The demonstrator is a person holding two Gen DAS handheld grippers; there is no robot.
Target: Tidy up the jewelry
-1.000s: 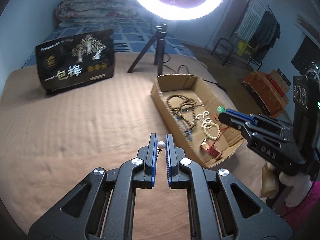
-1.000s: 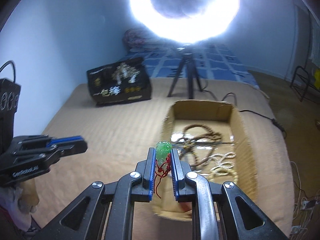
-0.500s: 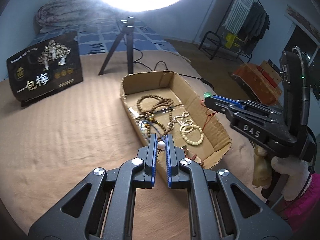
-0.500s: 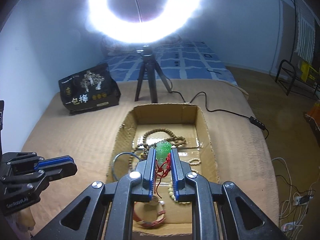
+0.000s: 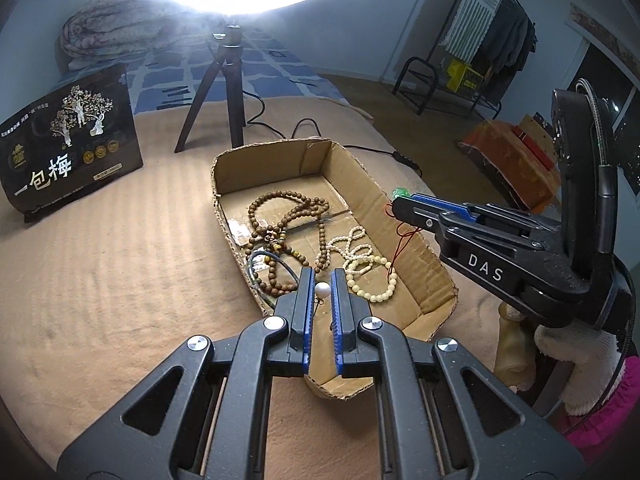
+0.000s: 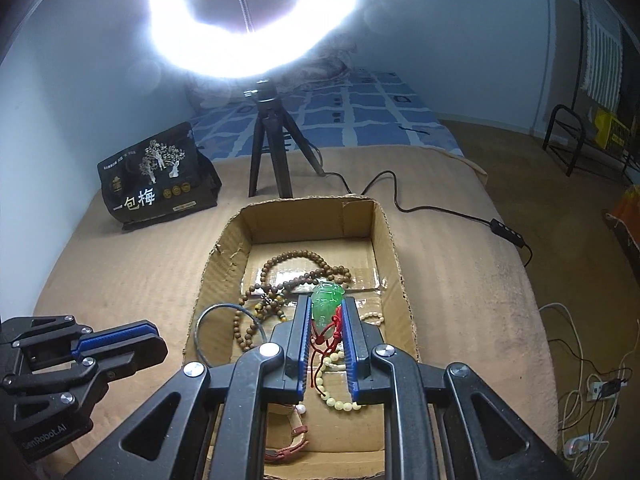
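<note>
My left gripper [image 5: 322,276] pinches a small, round, glossy white pearl [image 5: 322,290] between its blue ribbed pads, just above the near end of the cardboard box [image 5: 424,248]. My right gripper [image 6: 326,306] is pressed onto a translucent green carved pendant [image 6: 328,309], its knotted red cord [image 6: 325,344] dangling between the fingers over the box's middle.

The box is shallow corrugated card with ragged edges and sits on a ribbed tan blanket [image 5: 120,272]. Inside I count one long strand of dark wooden beads [image 5: 280,216], one looped strand of cream beads [image 5: 360,260] and a thin blue-grey ring [image 6: 212,320] (a bangle or a cord, I cannot tell which).

Only the right wrist view shows a reddish strap bracelet [image 6: 292,442] at the box's near end. Only the left view shows the clothes rack [image 5: 480,40]. Both show one black printed pouch [image 6: 156,178] and one tripod [image 6: 272,148] under the ring light.
</note>
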